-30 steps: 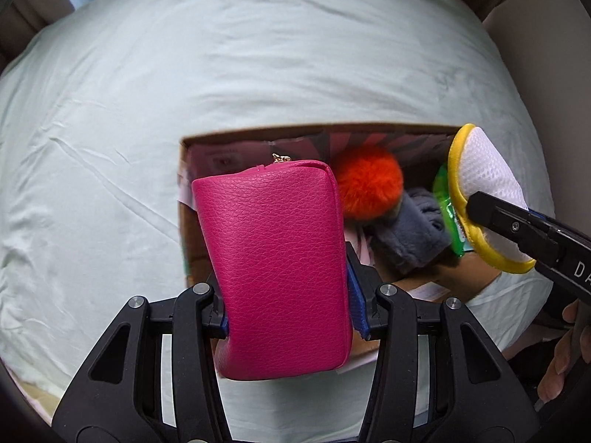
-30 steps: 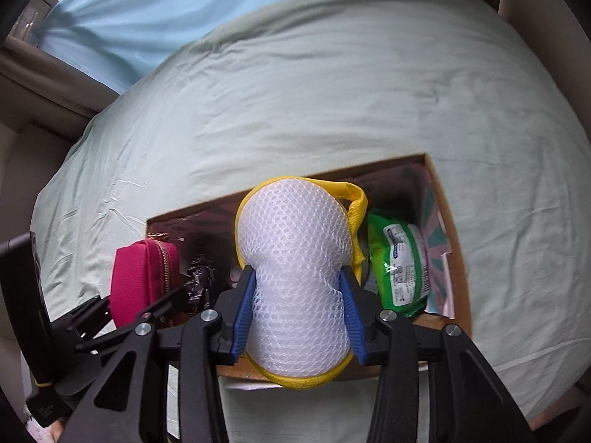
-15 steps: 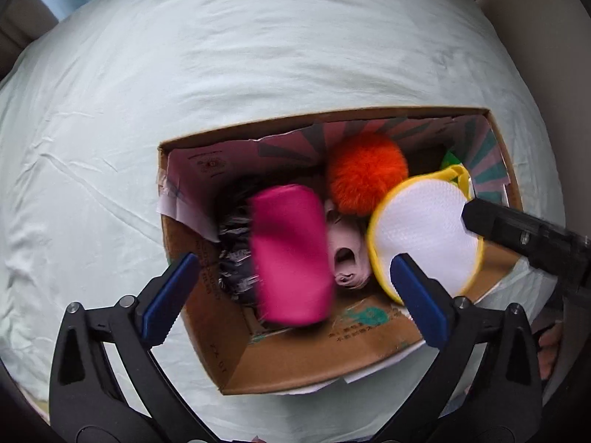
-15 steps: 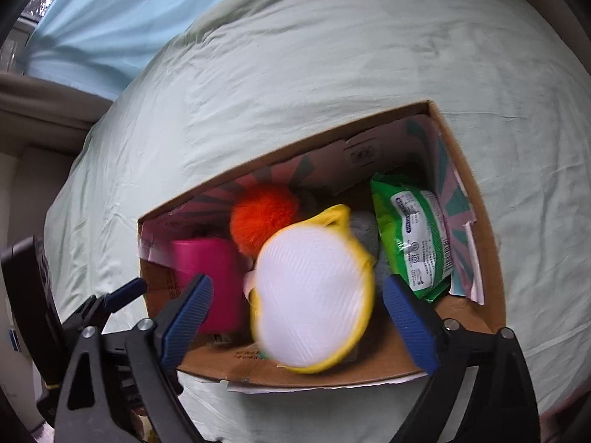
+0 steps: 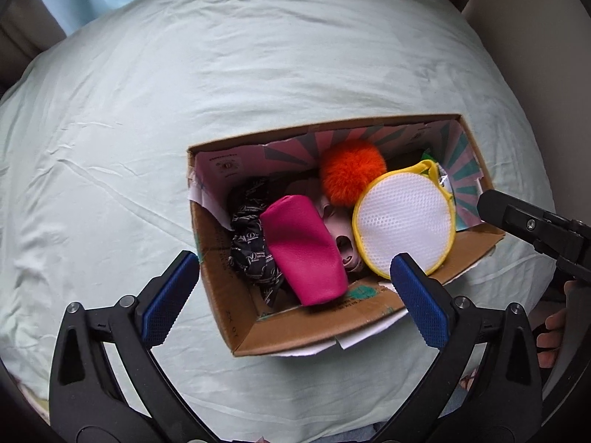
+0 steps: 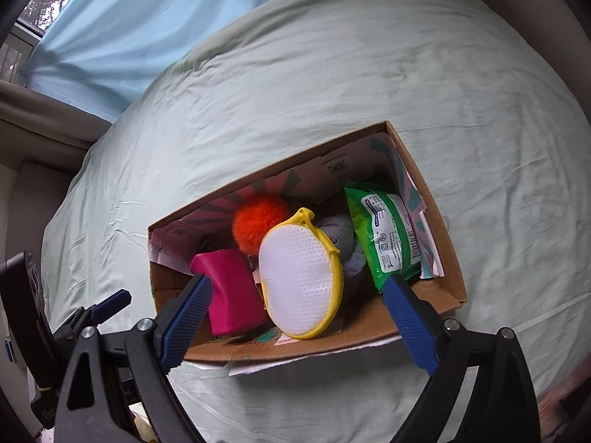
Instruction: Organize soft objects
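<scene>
An open cardboard box (image 5: pixel 295 328) sits on a pale green bed sheet (image 5: pixel 147 110). Inside it lie a pink leather pouch (image 5: pixel 303 247), a round white mesh pouch with yellow trim (image 5: pixel 402 221), an orange pompom (image 5: pixel 351 175), a black patterned cloth (image 5: pixel 251 240) and a pale pink item (image 5: pixel 341 240). My left gripper (image 5: pixel 291 262) hangs open above the pink pouch, apart from it. The right wrist view shows the same box (image 6: pixel 332 343), with the mesh pouch (image 6: pixel 299 284) under my open right gripper (image 6: pixel 297 282), the pink pouch (image 6: pixel 231 291), a grey cloth (image 6: pixel 343 243) and a green wipes pack (image 6: pixel 388 236).
The bed sheet (image 6: pixel 406 74) spreads wide around the box on all sides. A light blue curtain (image 6: pixel 129 18) hangs at the far left by a window. A person's hand (image 5: pixel 554 332) on the right tool shows at the lower right edge.
Both grippers opened. The pink pouch left the left jaws and the mesh pouch left the right jaws; both now lie in the box. Both hands drew back a little.
</scene>
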Demonstrator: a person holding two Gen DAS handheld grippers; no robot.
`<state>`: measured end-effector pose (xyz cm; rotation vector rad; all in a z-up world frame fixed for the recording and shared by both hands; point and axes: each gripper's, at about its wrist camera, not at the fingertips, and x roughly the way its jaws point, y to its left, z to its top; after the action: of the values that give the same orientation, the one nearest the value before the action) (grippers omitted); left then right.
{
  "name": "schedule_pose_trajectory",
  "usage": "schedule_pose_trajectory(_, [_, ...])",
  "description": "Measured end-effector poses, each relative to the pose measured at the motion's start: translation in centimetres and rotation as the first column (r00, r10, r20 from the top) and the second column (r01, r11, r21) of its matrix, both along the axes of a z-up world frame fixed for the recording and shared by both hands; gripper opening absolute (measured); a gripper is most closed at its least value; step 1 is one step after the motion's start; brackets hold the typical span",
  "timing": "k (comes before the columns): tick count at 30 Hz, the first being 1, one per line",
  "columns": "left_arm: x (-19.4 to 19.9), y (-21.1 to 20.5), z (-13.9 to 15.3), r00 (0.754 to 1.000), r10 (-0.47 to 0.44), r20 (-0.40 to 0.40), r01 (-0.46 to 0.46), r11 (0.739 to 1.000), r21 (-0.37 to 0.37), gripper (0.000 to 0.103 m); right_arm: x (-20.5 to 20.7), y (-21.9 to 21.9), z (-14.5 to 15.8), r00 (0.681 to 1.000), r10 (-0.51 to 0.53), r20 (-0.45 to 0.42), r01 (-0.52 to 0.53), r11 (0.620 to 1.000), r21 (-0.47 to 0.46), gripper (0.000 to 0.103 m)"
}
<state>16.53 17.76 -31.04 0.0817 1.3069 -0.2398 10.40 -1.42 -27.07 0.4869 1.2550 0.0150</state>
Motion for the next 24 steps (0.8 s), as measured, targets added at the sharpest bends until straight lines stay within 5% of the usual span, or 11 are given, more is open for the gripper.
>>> schedule_pose_trajectory(9, [-2.5,1.0,5.5,0.997,0.04,0.073,-0.038,0.999,-0.022,0.103,-2.1,-0.2,6.2,0.995,0.057,0.083,-0.053,0.997,-0.056,0.092])
schedule_pose_trajectory(16, [-4.9,0.1,12.6,0.979,0.078,0.186,-0.074,0.997,-0.033,0.103,-3.6,-1.3,14.2,0.967,0.142,0.213,-0.099,0.975,-0.199,0.092])
schedule_pose_trajectory(24, [-8.1,-2.4,23.8,0.897,0.164,0.41,-0.142,0.986,-0.083,0.103,-5.7,-3.6,24.3,0.875,0.242,0.419,-0.113,0.944,-0.309,0.092])
